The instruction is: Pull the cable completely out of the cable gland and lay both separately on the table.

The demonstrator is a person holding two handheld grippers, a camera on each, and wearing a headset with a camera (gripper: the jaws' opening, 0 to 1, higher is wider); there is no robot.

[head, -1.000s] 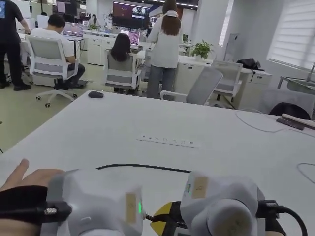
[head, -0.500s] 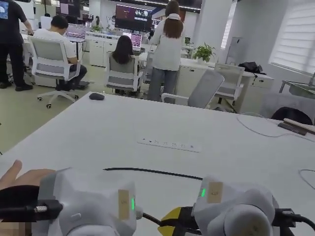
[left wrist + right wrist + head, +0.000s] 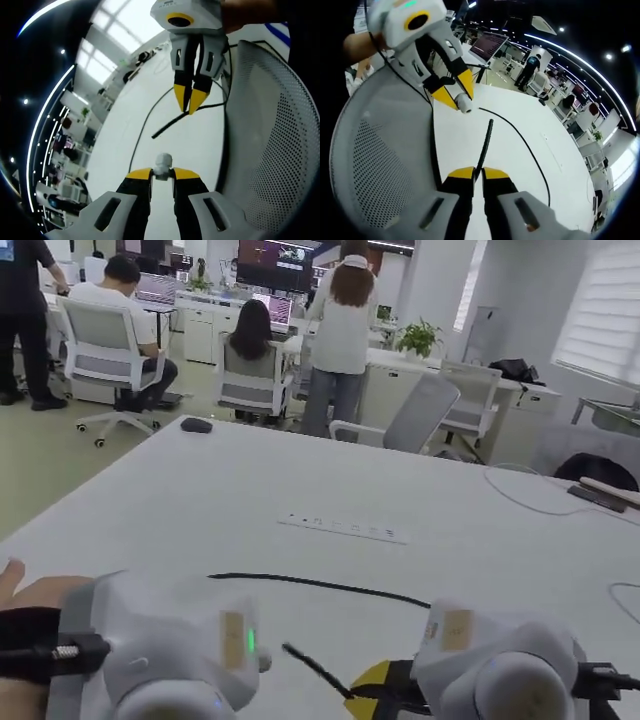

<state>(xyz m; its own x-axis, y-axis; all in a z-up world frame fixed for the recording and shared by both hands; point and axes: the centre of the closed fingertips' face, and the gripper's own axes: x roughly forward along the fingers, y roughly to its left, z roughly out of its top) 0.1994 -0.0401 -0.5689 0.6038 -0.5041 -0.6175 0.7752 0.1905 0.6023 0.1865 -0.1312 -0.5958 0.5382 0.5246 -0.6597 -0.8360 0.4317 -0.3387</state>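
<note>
1. At the near edge of a white bench [image 3: 180, 510], we see the left gripper [image 3: 162, 173] with its yellow-tipped jaws clamped on a small pale cable gland [image 3: 163, 162].
2. Facing it, the right gripper [image 3: 190, 102] has its jaws pressed together on a black cable [image 3: 167, 126], pinching it a short way back from the free end.
3. The free end points toward the gland without touching it. We see an open gap between the two, and both are held above the bench top.
4. Beyond the right gripper's grip, the cable drops to the bench and runs in a long line across its near part, on our side of a flush socket strip [image 3: 345, 528] set in the middle of the bench.
5. A white mesh chair back [image 3: 265, 140] stands just beside both grippers at the near edge.
6. A dark computer mouse [image 3: 195, 426] lies by the far left edge. Behind it we see people [image 3: 340, 330] sitting and standing at office desks.
</note>
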